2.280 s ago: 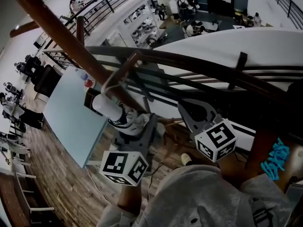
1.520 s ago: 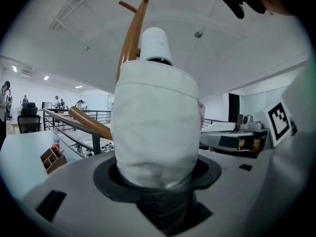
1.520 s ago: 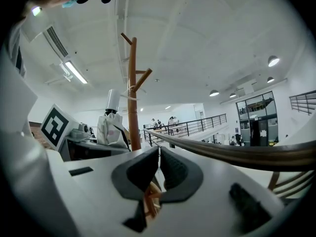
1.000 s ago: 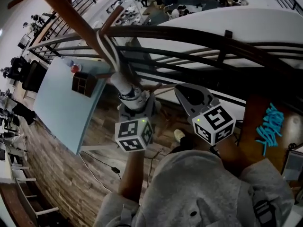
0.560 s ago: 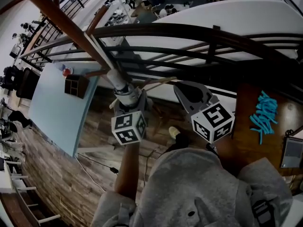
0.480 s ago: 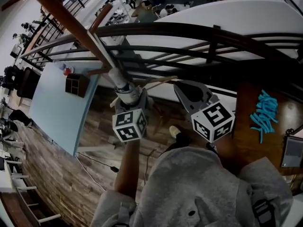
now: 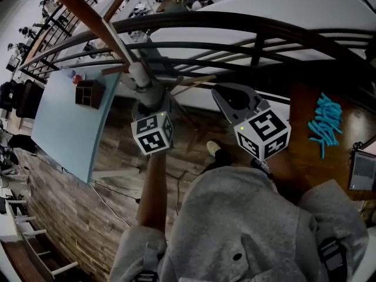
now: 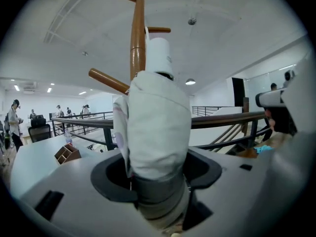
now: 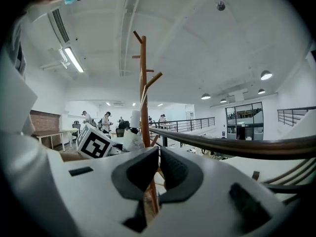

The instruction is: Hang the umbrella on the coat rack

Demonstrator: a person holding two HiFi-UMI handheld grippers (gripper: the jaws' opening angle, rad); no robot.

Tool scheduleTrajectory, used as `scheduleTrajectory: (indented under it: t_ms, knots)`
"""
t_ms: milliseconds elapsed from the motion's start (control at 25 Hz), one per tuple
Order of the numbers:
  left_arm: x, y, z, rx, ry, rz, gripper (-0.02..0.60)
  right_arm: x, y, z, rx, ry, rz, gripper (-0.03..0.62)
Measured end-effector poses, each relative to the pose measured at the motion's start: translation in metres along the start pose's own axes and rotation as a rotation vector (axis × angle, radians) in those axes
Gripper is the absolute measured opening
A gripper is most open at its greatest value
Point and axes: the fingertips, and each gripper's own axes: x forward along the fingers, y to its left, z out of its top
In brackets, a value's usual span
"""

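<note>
The left claw (image 8: 157, 180) squeezes the white umbrella (image 8: 158, 127), which stands up just beside the brown rack (image 8: 137, 38). The right claw (image 9: 159, 171) is pinched closed, holding nothing.

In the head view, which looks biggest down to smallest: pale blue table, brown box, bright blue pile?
1. pale blue table
2. bright blue pile
3. brown box; the pile may just be nearer.

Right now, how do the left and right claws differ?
The left claw is shut on the folded white umbrella; the right claw is shut on nothing. The left claw sits close beside the coat rack; the right claw stands off from it. Both point toward the rack.
</note>
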Motion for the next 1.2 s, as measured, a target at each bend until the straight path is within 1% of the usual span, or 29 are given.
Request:
scheduleTrajectory:
  t_ms: [80, 200, 360, 560, 600, 720, 800, 920, 1040, 1200]
  knots:
    - [-0.002, 0.004, -0.003, 0.019, 0.005, 0.004, 0.276, -0.004, -0.001, -0.001, -0.012, 0.005, -0.018, 0.026]
    - [-0.014, 0.007, -0.009, 0.013, 0.001, 0.004, 0.276, -0.011, -0.001, -0.003, -0.001, 0.007, -0.032, 0.026]
    - [-0.034, -0.014, -0.004, -0.012, -0.04, -0.037, 0.276, -0.028, -0.007, -0.005, 0.014, 0.017, -0.049, 0.026]
    - [-0.064, -0.036, 0.014, -0.034, -0.082, -0.085, 0.265, -0.037, -0.006, -0.005, 0.035, 0.01, -0.051, 0.026]
    - [-0.07, -0.04, 0.019, -0.032, -0.094, -0.089, 0.254, -0.038, -0.004, -0.005, 0.039, 0.008, -0.048, 0.026]
    - [-0.088, -0.049, 0.035, -0.007, -0.137, -0.092, 0.191, -0.037, -0.002, -0.003, 0.046, -0.004, -0.044, 0.026]
    - [-0.097, -0.054, 0.044, 0.005, -0.158, -0.098, 0.134, -0.038, -0.001, -0.003, 0.058, -0.011, -0.053, 0.026]
    - [-0.109, -0.057, 0.055, -0.001, -0.188, -0.113, 0.056, -0.042, 0.001, -0.001, 0.076, -0.025, -0.072, 0.026]
    - [-0.12, -0.058, 0.061, 0.006, -0.209, -0.135, 0.032, -0.046, 0.007, 0.0, 0.084, -0.029, -0.095, 0.026]
    - [-0.137, -0.054, 0.049, -0.01, -0.191, -0.188, 0.015, -0.049, 0.027, -0.005, 0.087, -0.016, -0.12, 0.026]
